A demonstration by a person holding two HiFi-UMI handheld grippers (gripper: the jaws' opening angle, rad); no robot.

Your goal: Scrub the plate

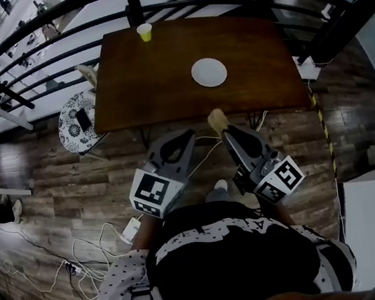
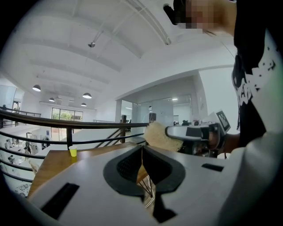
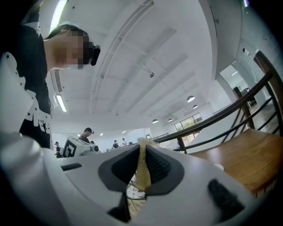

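Two grippers inspected: right gripper point(image 1: 228, 134) clamps the sponge point(image 1: 216, 118) (evidently ready for scrubbing); left gripper point(image 1: 187, 137) closed, empty. Plate point(image 1: 209, 73) lies well ahead, untouched.

Dark wooden table point(image 1: 149, 81), black railing point(image 1: 134, 7) behind, wood-plank floor point(image 1: 52, 180), white ceiling point(image 2: 66, 53), round lamps point(image 2: 87, 95)

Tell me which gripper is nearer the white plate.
Right: the right gripper, shut on the sponge, hangs short of the plate; the left gripper is farther back, leftward.
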